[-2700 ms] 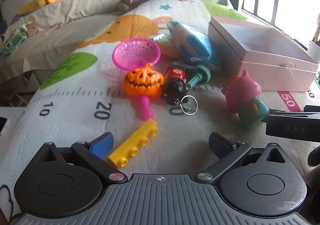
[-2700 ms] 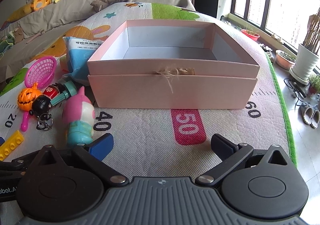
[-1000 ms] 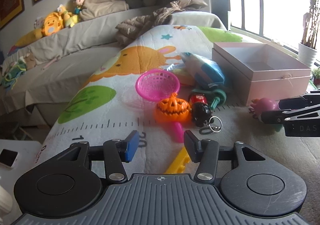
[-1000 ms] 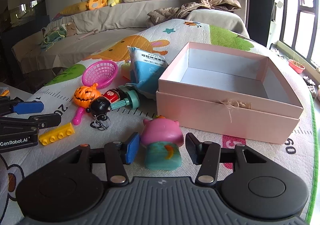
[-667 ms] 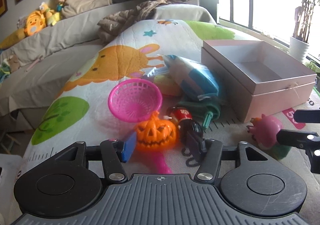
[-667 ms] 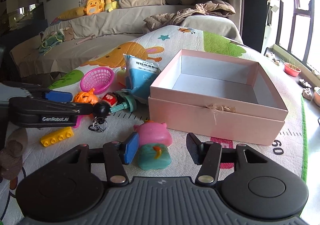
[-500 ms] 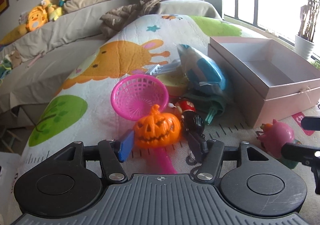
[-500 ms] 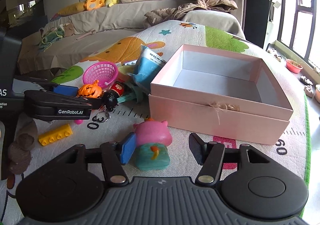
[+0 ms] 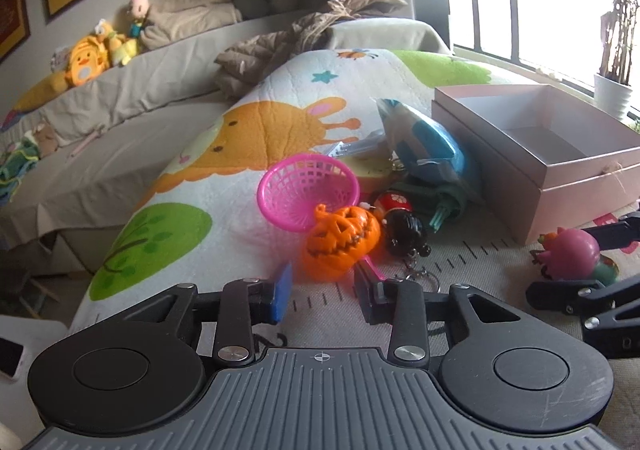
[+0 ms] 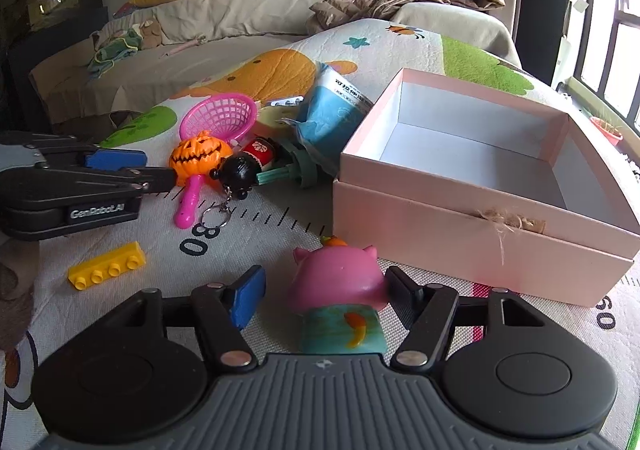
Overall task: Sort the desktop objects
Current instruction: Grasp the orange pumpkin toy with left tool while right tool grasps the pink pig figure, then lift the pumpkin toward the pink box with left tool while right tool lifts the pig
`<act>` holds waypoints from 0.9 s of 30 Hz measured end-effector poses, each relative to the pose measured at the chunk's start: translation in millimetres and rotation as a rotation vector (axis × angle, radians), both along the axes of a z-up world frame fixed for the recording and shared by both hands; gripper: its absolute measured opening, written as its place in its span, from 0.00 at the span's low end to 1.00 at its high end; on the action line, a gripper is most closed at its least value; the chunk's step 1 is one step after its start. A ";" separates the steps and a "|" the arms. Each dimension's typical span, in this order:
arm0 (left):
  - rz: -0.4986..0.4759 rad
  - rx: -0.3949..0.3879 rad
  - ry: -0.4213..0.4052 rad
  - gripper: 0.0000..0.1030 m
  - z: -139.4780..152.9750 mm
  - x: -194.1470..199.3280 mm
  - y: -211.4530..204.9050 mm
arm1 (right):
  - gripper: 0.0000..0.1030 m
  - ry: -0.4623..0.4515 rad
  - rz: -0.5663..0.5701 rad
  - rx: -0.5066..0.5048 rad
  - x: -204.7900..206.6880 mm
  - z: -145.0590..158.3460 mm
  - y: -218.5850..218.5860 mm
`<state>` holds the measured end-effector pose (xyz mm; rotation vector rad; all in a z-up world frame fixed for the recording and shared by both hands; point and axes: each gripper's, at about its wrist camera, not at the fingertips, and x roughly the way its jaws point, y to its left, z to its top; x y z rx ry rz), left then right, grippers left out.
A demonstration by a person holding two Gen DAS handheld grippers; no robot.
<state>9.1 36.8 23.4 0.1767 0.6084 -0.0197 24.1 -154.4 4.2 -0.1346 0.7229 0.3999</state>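
**Play mat strewn with toys, a tool at each of two**

Spread over a low bed, the mat [image 9: 240, 186] carries every toy, with its printed ruler running along the near edge.

The left tool [image 9: 322, 288] is narrow and its jaws are closing. The pumpkin [image 9: 340, 242] sits right at the fingertips, and the pink handle under it runs back between them. Whether the pads touch the pumpkin I cannot tell.

The right tool [image 10: 323, 290] stands about half wide and its jaws are opening. The pig toy [image 10: 336, 282] is upright between them on the ruler strip. The black finger is against the side of its pink head, and the blue pad [image 10: 248, 298] is clear of it.

Just behind the pumpkin lies the pink net [image 9: 308, 190], tilted on its rim. The doll keyring [image 9: 404, 228] lies touching the pumpkin on the box side. A blue pack [image 9: 424, 146] leans against the box beyond the doll. The yellow brick [image 10: 107, 266] lies alone near the mat's near edge, between the two tools.

The pink box [image 10: 460, 226] stands open on the window side of the mat, just beyond the pig toy and apart from it.

Plush toys [image 9: 84, 62] line the far wall.
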 end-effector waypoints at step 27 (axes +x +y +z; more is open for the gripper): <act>-0.032 -0.268 0.080 0.52 8.5 41.9 32.9 | 0.60 -0.001 0.008 0.031 -4.5 -2.9 -8.4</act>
